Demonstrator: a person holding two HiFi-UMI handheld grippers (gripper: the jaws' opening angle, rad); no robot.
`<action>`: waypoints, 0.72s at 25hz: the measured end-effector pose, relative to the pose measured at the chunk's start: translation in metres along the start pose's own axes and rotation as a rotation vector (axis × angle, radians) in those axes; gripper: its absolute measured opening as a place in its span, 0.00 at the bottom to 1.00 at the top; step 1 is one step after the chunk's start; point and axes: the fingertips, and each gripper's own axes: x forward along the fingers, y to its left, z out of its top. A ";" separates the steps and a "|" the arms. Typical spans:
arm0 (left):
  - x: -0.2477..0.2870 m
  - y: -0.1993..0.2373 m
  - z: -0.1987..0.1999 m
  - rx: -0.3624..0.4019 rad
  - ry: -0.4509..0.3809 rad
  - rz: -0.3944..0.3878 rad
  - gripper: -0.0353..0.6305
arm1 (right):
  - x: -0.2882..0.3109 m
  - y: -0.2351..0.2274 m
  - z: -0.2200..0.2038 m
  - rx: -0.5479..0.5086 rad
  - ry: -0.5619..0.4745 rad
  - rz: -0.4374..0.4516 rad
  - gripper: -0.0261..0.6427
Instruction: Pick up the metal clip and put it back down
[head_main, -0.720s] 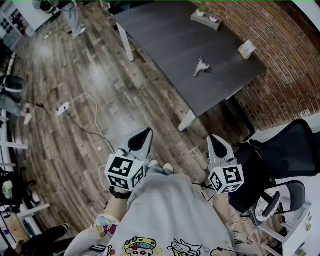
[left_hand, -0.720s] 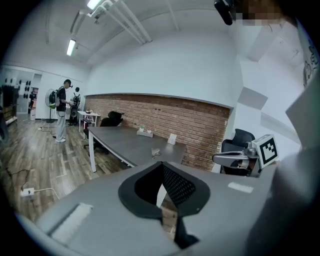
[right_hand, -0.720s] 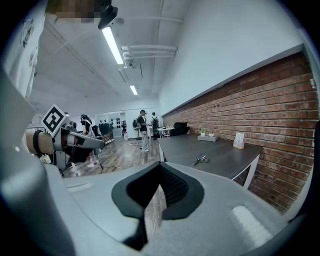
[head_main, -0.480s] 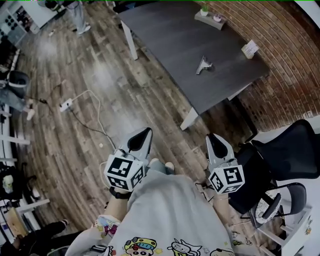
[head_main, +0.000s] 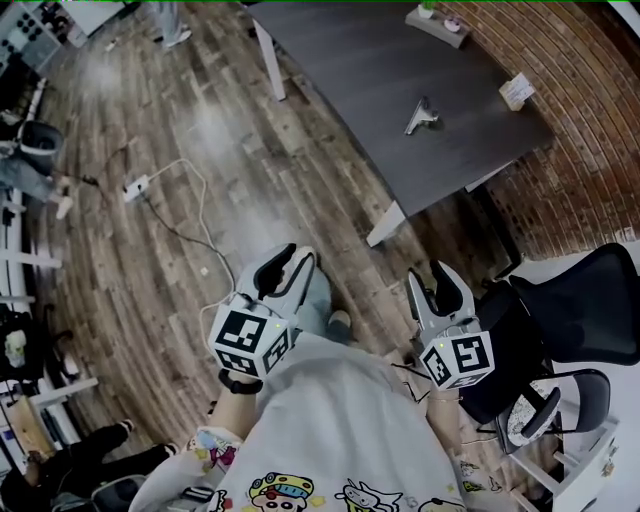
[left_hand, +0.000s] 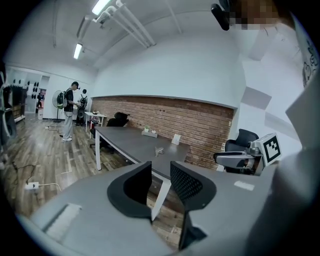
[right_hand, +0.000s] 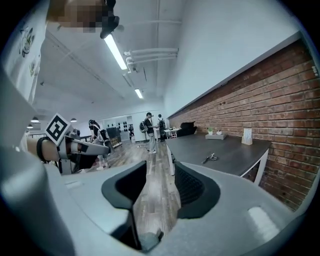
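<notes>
The metal clip lies on the dark table, far ahead of both grippers. It shows small in the left gripper view and in the right gripper view. My left gripper is held at waist height over the wooden floor, open, with nothing between its jaws. My right gripper is beside it at the same height, also open and empty. Both point toward the table, well short of it.
A black office chair stands close on the right. A power strip with its cable lies on the floor to the left. On the table's far side sit a small planter tray and a card. People stand far off.
Both grippers' jaws have gone from shut to open. The table and clip have slid up and to the right in the head view.
</notes>
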 end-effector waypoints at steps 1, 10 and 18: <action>0.002 0.004 0.000 -0.002 0.001 -0.001 0.24 | 0.006 0.000 0.000 0.002 0.003 0.002 0.31; 0.052 0.067 0.028 0.011 -0.011 -0.006 0.33 | 0.086 -0.015 0.014 0.014 0.022 0.011 0.36; 0.099 0.153 0.079 0.029 -0.036 -0.020 0.35 | 0.190 -0.022 0.063 0.005 -0.019 -0.014 0.39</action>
